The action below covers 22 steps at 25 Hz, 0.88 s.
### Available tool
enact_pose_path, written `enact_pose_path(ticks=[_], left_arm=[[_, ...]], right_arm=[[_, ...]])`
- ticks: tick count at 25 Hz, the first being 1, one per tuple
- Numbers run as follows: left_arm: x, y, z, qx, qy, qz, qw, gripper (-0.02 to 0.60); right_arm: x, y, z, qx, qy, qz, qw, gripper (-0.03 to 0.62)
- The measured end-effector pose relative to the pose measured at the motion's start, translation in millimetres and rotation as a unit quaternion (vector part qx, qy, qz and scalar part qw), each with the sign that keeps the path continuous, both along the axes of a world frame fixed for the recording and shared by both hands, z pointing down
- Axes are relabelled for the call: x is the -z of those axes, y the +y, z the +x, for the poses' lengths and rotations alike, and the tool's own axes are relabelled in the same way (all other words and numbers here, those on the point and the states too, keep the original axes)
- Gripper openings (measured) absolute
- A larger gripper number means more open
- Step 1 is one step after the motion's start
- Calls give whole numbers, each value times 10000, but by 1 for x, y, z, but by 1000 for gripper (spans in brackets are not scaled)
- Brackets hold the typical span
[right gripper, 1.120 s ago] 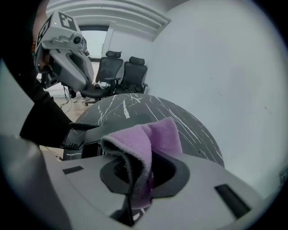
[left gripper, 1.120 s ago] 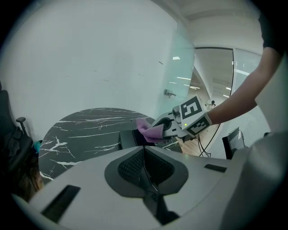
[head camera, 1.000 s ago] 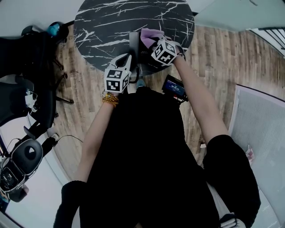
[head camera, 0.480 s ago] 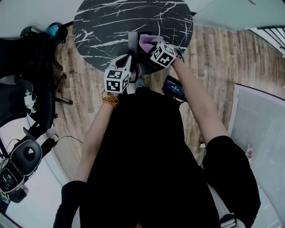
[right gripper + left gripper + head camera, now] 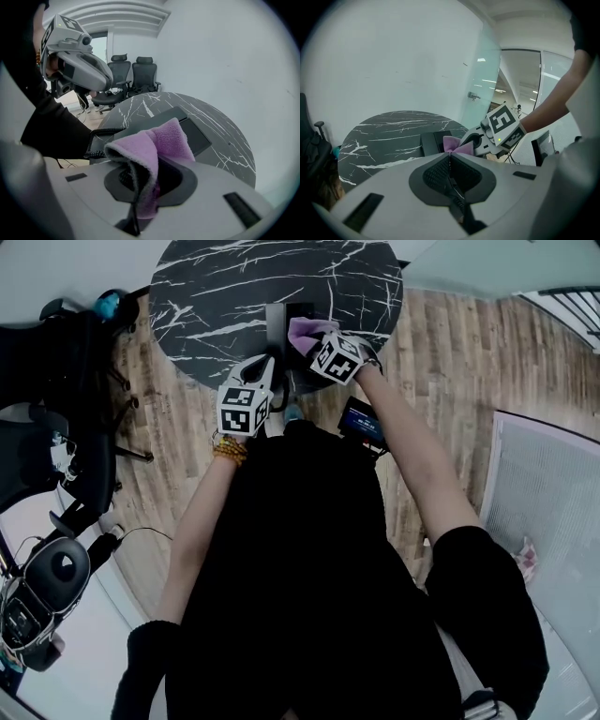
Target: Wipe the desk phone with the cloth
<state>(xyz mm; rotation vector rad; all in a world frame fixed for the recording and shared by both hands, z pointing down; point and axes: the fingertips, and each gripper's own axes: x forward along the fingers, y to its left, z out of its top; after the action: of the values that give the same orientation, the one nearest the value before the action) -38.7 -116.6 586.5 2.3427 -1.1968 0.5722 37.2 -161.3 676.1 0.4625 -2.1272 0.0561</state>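
No text you can read here.
Your left gripper (image 5: 449, 157) and right gripper (image 5: 142, 176) show only black-and-white square markers; nothing legible on the desk phone (image 5: 185, 126).

The marble tabletop (image 5: 216, 287) lies bare beyond and left of the desk phone (image 5: 292, 313), so there is open passage there. At the near edge the left gripper (image 5: 271, 360) and the right gripper (image 5: 317, 341), which pinches the cloth (image 5: 302, 330), crowd close over the phone. A coiled cord (image 5: 96, 140) lies at the phone's left side.

Right gripper (image 5: 316, 341), purple cloth (image 5: 305, 330) at its tip, over phone (image 5: 279, 320) on marble table (image 5: 216, 287); left gripper (image 5: 269, 364) just beside.
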Motion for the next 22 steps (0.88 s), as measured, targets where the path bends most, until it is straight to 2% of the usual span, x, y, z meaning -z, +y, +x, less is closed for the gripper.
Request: enact_pose_path(ticks=[9,22], left_arm=[[-4,3,5,-102,-29,-47,9999,20],[-7,4,3,-85,-11,-92,9999,20]], right_arm=[[-11,21,-6,10,17,-305,9995,58],[-30,59,-18,361,180,-959,9946,58]])
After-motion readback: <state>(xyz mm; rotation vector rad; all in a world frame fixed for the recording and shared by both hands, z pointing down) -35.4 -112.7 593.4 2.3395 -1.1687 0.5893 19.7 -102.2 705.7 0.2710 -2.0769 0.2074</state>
